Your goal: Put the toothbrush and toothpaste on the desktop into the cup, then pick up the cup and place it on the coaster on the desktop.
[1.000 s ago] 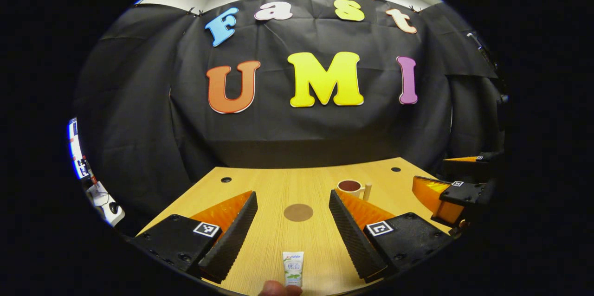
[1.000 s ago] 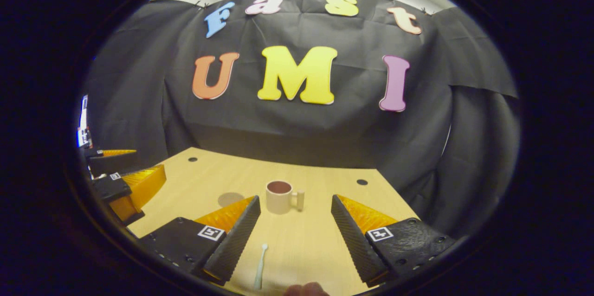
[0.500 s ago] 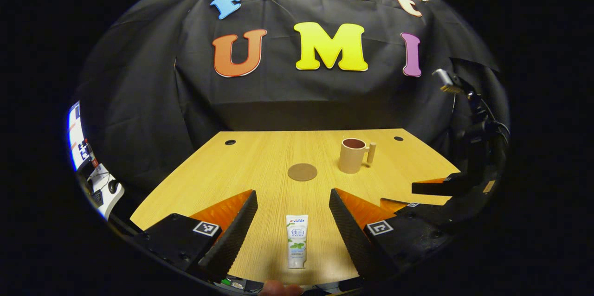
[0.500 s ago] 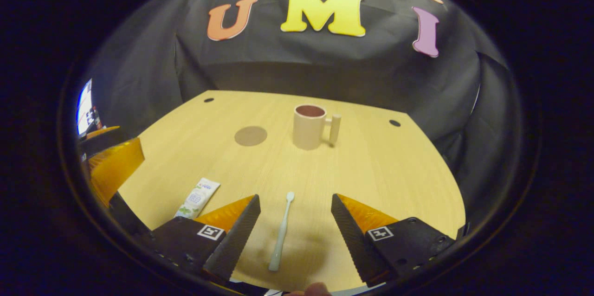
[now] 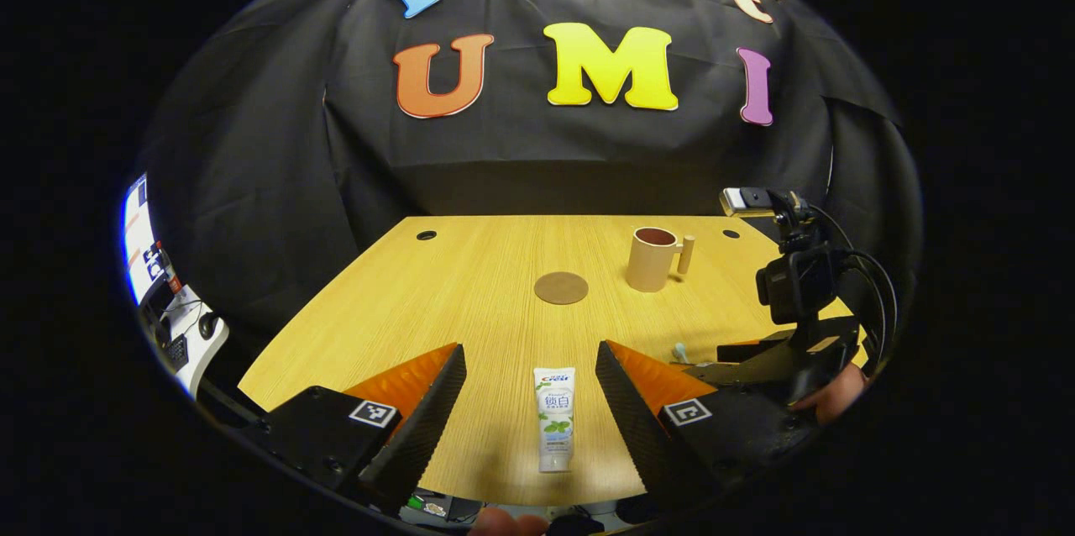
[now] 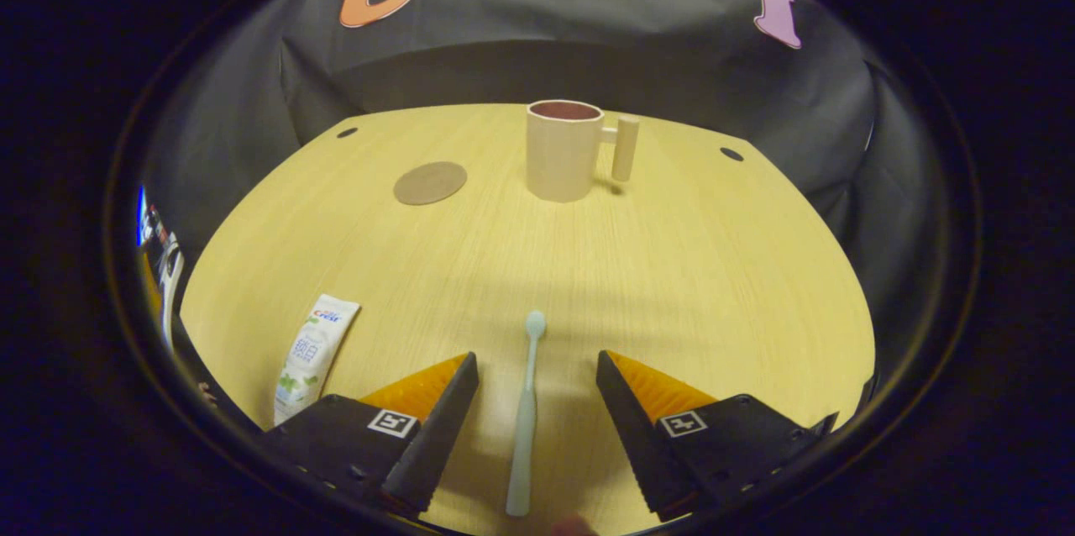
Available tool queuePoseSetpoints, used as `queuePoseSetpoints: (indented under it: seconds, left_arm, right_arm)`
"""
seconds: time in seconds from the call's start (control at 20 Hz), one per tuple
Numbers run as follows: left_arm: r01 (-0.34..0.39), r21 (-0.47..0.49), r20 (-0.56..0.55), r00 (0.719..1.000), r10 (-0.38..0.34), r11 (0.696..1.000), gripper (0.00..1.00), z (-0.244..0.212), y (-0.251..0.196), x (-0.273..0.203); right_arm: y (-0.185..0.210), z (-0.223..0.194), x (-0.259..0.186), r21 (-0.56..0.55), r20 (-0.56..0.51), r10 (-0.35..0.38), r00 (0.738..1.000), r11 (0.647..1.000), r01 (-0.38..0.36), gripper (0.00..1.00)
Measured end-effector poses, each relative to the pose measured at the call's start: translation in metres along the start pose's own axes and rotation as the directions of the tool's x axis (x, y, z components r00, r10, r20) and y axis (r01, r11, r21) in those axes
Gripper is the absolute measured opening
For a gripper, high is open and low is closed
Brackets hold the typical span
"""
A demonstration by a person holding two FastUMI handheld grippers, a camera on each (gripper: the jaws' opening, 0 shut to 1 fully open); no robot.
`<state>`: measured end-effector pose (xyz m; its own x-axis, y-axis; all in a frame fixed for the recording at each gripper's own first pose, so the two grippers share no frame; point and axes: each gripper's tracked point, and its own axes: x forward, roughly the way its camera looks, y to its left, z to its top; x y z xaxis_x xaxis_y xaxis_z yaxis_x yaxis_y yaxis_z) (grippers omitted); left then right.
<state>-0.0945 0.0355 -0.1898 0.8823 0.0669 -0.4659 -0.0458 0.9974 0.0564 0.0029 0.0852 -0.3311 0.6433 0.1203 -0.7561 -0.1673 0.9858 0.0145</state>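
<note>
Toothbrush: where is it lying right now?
In the right gripper view the toothbrush lies flat on the desk between the open right gripper fingers, head toward the cup.

Desk: light yellow wood grain. Cup: beige outside, reddish-brown inside. Coaster: plain brown. Toothbrush: pale mint green. Toothpaste: white tube with green leaf print and blue-red lettering. Left gripper and right gripper: black ribbed fingers, orange backing, black-and-white square markers.

Both views look forward over desktop, sharing cup, perhaps near.
</note>
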Motion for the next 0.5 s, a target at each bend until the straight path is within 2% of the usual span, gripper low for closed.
queuePoseSetpoints:
  seconds: [0.2, 0.25, 0.35, 0.4, 0.5]
  left_arm:
    - [0.000, -0.005, -0.004, 1.000, 0.000, 1.000, 0.99, 0.001, 0.003, 0.006]
    - [0.000, -0.005, -0.006, 1.000, 0.000, 1.000, 0.99, 0.002, 0.003, 0.007]
    - [0.000, -0.010, -0.008, 1.000, -0.001, 1.000, 0.99, 0.001, 0.004, 0.008]
    - [0.000, -0.013, -0.011, 1.000, 0.000, 1.000, 0.99, 0.000, 0.005, 0.009]
    - [0.001, -0.021, -0.016, 1.000, -0.002, 1.000, 0.99, -0.001, 0.006, 0.010]
  right_arm:
    - [0.003, -0.004, 0.012, 0.027, -0.034, -0.008, 0.999, 1.000, 0.009, 0.66]
    - [0.004, -0.005, 0.014, 0.027, -0.040, -0.013, 0.999, 1.000, 0.014, 0.54]
    - [0.005, -0.004, 0.014, 0.029, -0.040, -0.018, 0.999, 0.999, 0.020, 0.41]
    - [0.006, -0.002, 0.015, 0.026, -0.039, -0.020, 0.999, 0.999, 0.021, 0.27]
    - [0.005, -0.002, 0.014, 0.021, -0.042, -0.033, 0.999, 0.999, 0.034, 0.12]
